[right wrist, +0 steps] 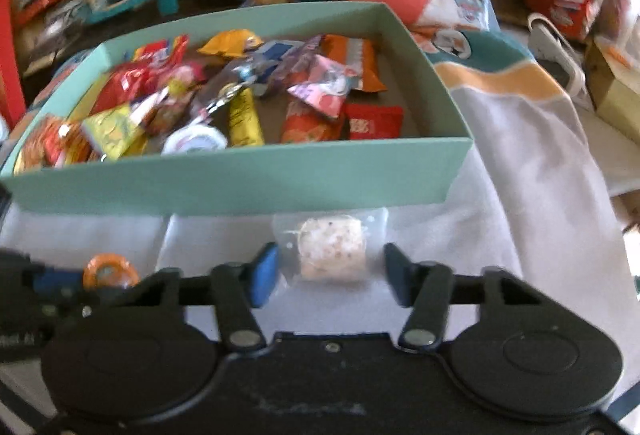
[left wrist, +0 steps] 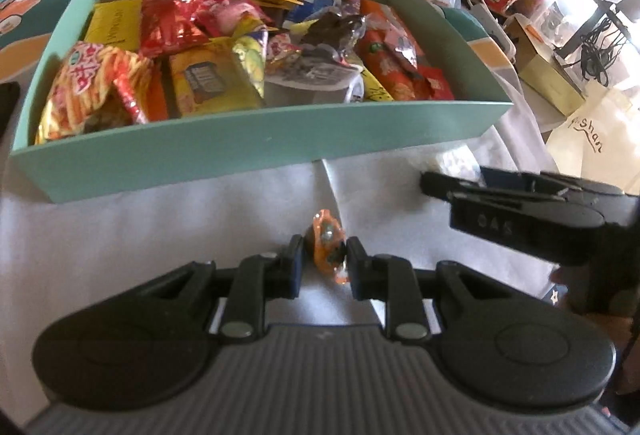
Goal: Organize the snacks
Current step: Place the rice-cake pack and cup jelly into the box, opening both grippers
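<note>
Left gripper (left wrist: 324, 259) around orange candy (left wrist: 326, 243)

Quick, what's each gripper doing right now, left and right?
Left gripper: closed on the orange-wrapped candy.
Right gripper: open, fingers either side of the clear-wrapped white snack, not yet pressing it.

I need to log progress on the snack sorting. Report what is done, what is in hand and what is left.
Done: the teal box already holds many snack packets. In hand: the left gripper is shut on the orange-wrapped candy on the white cloth; the right gripper straddles the clear-wrapped white snack, pads apparently not yet pressing. Left: both pieces still have to go into the box.
</note>
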